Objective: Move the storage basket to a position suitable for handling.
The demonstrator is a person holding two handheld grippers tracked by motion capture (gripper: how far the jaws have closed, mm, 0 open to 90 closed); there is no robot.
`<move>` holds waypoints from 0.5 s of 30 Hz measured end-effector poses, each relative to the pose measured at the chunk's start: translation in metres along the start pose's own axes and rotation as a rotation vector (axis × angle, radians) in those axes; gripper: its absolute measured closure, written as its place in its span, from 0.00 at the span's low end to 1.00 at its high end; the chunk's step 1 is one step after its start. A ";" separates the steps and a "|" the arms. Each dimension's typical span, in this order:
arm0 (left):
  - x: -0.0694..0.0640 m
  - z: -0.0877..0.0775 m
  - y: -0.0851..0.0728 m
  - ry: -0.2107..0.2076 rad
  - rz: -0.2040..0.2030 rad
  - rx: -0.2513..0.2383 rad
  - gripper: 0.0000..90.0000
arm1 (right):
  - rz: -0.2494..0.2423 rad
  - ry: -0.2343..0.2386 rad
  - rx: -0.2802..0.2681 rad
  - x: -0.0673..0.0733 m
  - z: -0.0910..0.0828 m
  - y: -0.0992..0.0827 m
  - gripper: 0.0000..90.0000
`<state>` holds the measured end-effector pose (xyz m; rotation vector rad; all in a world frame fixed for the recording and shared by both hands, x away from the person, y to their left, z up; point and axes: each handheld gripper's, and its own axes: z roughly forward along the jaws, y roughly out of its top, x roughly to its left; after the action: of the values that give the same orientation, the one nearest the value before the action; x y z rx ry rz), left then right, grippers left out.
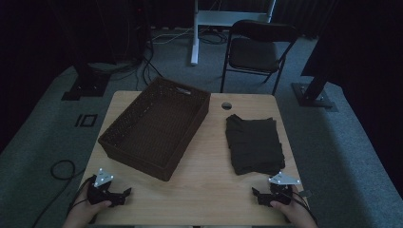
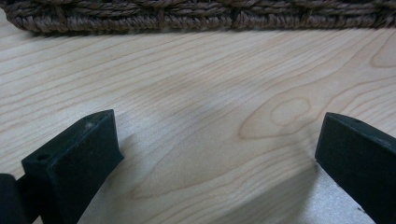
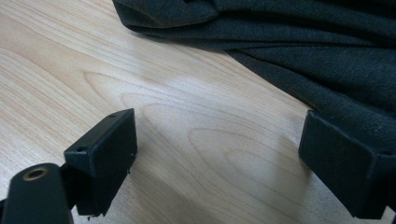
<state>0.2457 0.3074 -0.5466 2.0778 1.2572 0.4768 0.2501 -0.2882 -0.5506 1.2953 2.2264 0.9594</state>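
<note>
Grippers are seen parked at the near edge of the wooden table, one in each hand. Over on the left, the left gripper is held low above bare wood, its jaws spread wide apart with nothing between them, and the woven base of the dark wicker basket is caught just ahead in the left gripper view. On the right, the right gripper is likewise kept with jaws wide apart and empty. A folded dark cloth is laid flat on the table's right half, beside the basket and apart from it; in the right gripper view its near edge is found just ahead of the jaws.
</note>
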 end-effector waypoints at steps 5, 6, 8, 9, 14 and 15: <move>0.003 -0.004 -0.003 0.000 0.013 -0.016 0.00 | 0.009 -0.010 -0.001 0.001 0.000 0.000 0.13; 0.004 -0.005 -0.003 -0.007 0.008 -0.031 0.00 | 0.007 -0.011 -0.008 0.001 -0.001 0.000 0.15; 0.006 -0.008 -0.003 -0.024 0.006 -0.049 0.00 | 0.013 0.013 -0.037 0.003 -0.003 -0.001 0.14; 0.007 -0.009 -0.003 -0.030 0.009 -0.052 0.00 | 0.033 0.026 -0.052 0.004 -0.004 0.000 0.14; 0.012 -0.015 0.000 -0.031 0.021 -0.064 0.00 | 0.062 0.010 -0.081 0.010 -0.005 0.004 0.14; 0.013 -0.016 0.000 -0.032 0.019 -0.070 0.00 | 0.066 0.011 -0.084 0.011 -0.006 0.006 0.14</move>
<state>0.2427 0.3242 -0.5355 2.0323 1.1867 0.4871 0.2447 -0.2787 -0.5424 1.3358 2.1392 1.0749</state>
